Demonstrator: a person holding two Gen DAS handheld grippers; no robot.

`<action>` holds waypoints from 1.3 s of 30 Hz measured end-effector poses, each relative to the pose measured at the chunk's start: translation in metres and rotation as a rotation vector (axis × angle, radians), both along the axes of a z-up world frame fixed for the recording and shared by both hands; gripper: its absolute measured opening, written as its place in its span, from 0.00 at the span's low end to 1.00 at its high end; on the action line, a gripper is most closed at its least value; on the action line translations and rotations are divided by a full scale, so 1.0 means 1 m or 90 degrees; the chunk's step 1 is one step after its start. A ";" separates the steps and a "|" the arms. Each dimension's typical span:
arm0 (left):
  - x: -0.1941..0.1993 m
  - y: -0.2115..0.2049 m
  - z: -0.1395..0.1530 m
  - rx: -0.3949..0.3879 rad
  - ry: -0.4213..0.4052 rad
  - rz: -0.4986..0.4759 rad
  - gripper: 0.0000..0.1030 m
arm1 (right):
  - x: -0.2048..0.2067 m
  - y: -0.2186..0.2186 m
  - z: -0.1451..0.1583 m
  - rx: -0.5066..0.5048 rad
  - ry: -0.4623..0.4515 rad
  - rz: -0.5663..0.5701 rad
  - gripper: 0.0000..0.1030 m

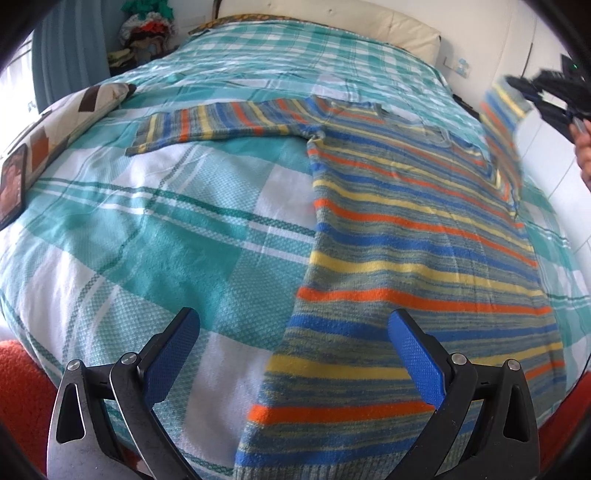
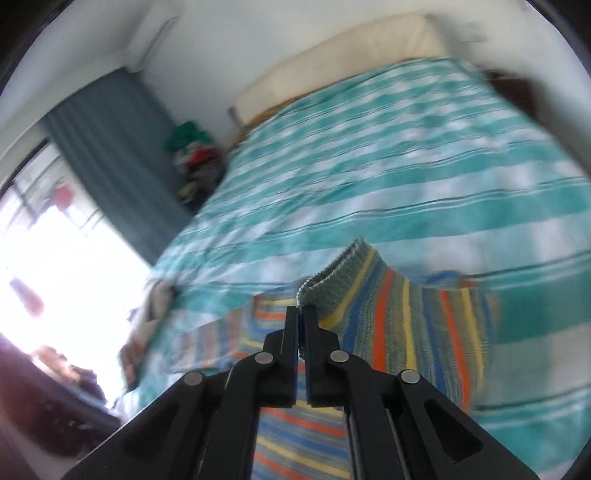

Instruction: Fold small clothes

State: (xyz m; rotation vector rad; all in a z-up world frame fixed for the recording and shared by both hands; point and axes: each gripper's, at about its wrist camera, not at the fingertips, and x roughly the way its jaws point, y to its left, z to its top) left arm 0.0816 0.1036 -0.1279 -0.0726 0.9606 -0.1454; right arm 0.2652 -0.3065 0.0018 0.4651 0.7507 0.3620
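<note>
Right tongs (image 2: 303, 314) pinch the striped sweater's (image 1: 406, 229) sleeve cuff (image 2: 332, 269), lifted. Left tongs (image 1: 295, 332) gape empty above its hem on the bed (image 1: 147, 221).

A striped sweater (image 1: 406, 229) in blue, orange, yellow and grey-green lies flat on a bed covered by a teal and white checked blanket (image 1: 147, 229). Its one sleeve (image 1: 221, 123) stretches out flat to the left. The other sleeve (image 1: 506, 122) is lifted off the bed at the right edge, its cuff apparently pinched by the right gripper (image 1: 532, 98), though that corner is blurred. The left gripper (image 1: 295, 332) hovers low over the sweater's hem, its blue-padded fingers (image 1: 417, 354) spread wide with nothing between them. A patterned pillow (image 1: 74, 114) and a dark tablet (image 1: 13, 184) lie at the left side. A cream headboard cushion (image 1: 388, 29) runs along the far end.
</note>
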 end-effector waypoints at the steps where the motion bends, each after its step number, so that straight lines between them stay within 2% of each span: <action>1: 0.001 0.002 -0.001 -0.003 0.004 0.004 0.99 | 0.011 0.014 -0.010 0.033 0.017 0.030 0.26; 2: 0.002 0.004 -0.001 -0.006 0.005 0.008 0.99 | 0.017 0.021 -0.019 0.056 0.036 0.043 0.48; 3: 0.002 0.007 -0.001 -0.010 0.006 0.012 0.99 | 0.020 0.025 -0.025 0.069 0.037 0.041 0.54; 6: 0.005 0.013 0.000 -0.026 0.007 0.021 0.99 | 0.010 0.014 -0.024 0.052 0.010 0.026 0.54; 8: 0.007 0.014 0.001 -0.034 0.006 0.023 0.99 | 0.007 -0.007 -0.026 0.008 0.021 -0.003 0.53; 11: 0.010 0.012 0.000 -0.034 0.005 0.021 0.99 | 0.004 -0.034 -0.043 -0.071 0.073 -0.017 0.37; 13: 0.012 0.009 -0.003 -0.029 0.008 0.018 0.99 | 0.001 -0.038 -0.065 -0.135 0.108 0.002 0.35; 17: 0.010 0.001 -0.007 0.003 0.009 0.007 0.99 | -0.006 -0.034 -0.129 -0.209 0.180 0.040 0.34; 19: 0.008 -0.001 -0.007 0.019 0.005 0.000 0.99 | -0.008 -0.044 -0.164 -0.291 0.238 0.021 0.25; 20: 0.007 -0.002 -0.007 0.026 0.003 -0.001 0.99 | -0.010 -0.054 -0.171 -0.296 0.244 0.010 0.15; 21: 0.007 -0.001 -0.007 0.027 0.002 0.000 0.99 | -0.014 -0.066 -0.168 -0.292 0.233 -0.017 0.05; 22: 0.007 0.001 -0.007 0.025 0.002 0.001 0.99 | -0.015 -0.072 -0.164 -0.325 0.236 -0.054 0.08; 23: 0.008 0.002 -0.007 0.021 0.004 0.003 0.99 | -0.018 -0.076 -0.158 -0.350 0.234 -0.080 0.14; 24: 0.009 0.002 -0.007 0.017 0.005 0.005 0.99 | -0.021 -0.080 -0.152 -0.353 0.226 -0.086 0.14; 27: 0.011 0.000 -0.007 0.013 0.005 0.006 0.99 | -0.035 -0.072 -0.131 -0.304 0.193 -0.046 0.14; 29: 0.011 -0.003 -0.007 0.020 0.005 0.000 0.99 | -0.042 -0.060 -0.130 -0.263 0.185 -0.001 0.14; 31: 0.007 -0.006 -0.006 0.032 0.000 -0.009 0.99 | -0.052 -0.041 -0.138 -0.244 0.204 0.037 0.16; 32: 0.006 -0.007 -0.006 0.039 0.000 -0.014 0.99 | -0.057 -0.035 -0.148 -0.258 0.221 0.051 0.16; 34: 0.003 -0.007 -0.009 0.057 0.006 -0.017 0.99 | -0.067 -0.030 -0.169 -0.341 0.257 0.047 0.14; 35: 0.002 -0.006 -0.009 0.058 0.007 -0.016 0.99 | -0.074 -0.035 -0.168 -0.347 0.245 0.027 0.12; 37: 0.001 -0.003 -0.007 0.050 0.005 -0.014 0.99 | -0.087 -0.043 -0.157 -0.355 0.241 -0.035 0.17; 39: 0.000 -0.002 -0.004 0.042 -0.003 -0.013 0.99 | -0.102 -0.039 -0.143 -0.354 0.218 -0.041 0.19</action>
